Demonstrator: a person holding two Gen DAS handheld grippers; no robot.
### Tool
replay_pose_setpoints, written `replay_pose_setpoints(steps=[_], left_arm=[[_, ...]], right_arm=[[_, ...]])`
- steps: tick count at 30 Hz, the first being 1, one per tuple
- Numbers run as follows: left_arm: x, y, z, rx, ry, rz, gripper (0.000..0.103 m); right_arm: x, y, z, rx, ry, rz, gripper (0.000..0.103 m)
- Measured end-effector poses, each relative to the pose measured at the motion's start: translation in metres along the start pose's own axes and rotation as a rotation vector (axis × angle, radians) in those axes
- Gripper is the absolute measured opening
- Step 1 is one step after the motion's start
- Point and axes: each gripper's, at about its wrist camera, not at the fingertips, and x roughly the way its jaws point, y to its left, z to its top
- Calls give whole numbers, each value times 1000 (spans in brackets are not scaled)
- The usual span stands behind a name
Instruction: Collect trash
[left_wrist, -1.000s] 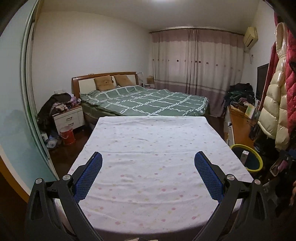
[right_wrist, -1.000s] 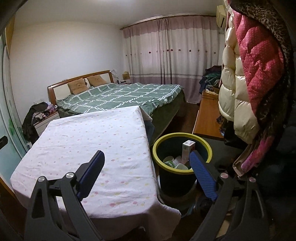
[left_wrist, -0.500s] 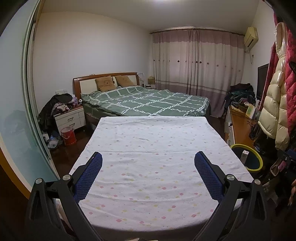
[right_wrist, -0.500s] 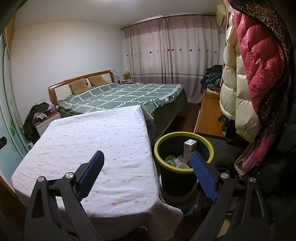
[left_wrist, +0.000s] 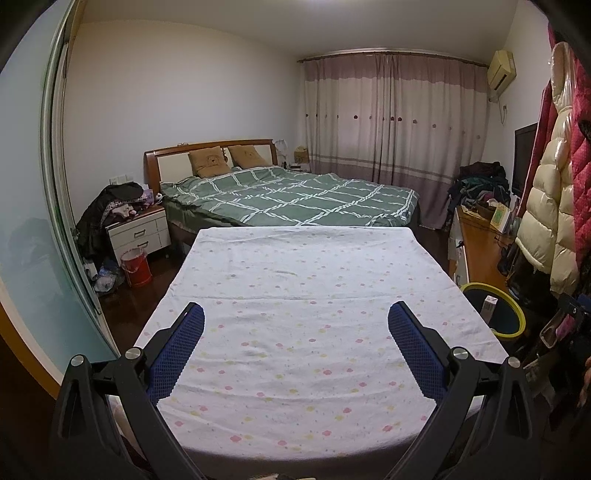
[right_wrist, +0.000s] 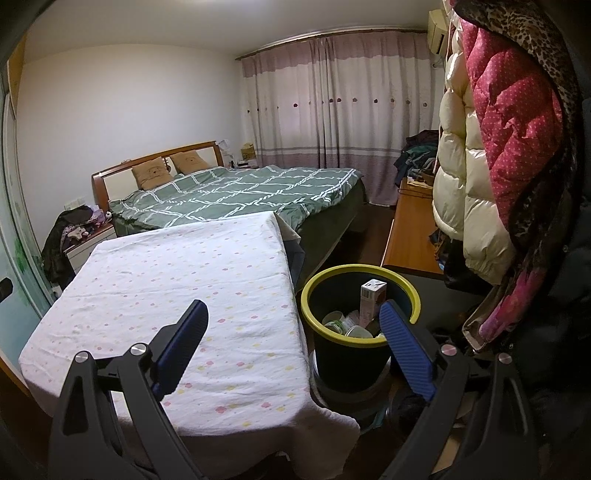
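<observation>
A dark trash bin with a yellow rim (right_wrist: 321, 284) stands on the floor right of the table; it holds a carton (right_wrist: 372, 301) and several cups and wrappers (right_wrist: 345, 325). The bin also shows in the left wrist view (left_wrist: 513, 328) at the right. My right gripper (right_wrist: 293, 332) is open and empty, above the table's right edge and the bin. My left gripper (left_wrist: 295, 332) is open and empty above the table (left_wrist: 295, 266) with its white dotted cloth, which shows no trash.
A green-quilted bed (left_wrist: 291, 195) lies behind the table. A nightstand (left_wrist: 138, 232) with clothes and a red bucket (left_wrist: 136, 266) stand at the left. A wooden desk (right_wrist: 410, 236) and hanging coats (right_wrist: 491, 158) fill the right side.
Both grippers have drawn back and risen slightly, so the table and bin sit a little lower and farther in view. Both stay open and empty.
</observation>
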Motion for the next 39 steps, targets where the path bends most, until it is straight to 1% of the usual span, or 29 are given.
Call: replay_pose_setpoints(steps=[39], left_arm=[[14, -3, -9, 5, 34, -2, 98]], right_arm=[[5, 2, -3, -1, 11, 6, 89]])
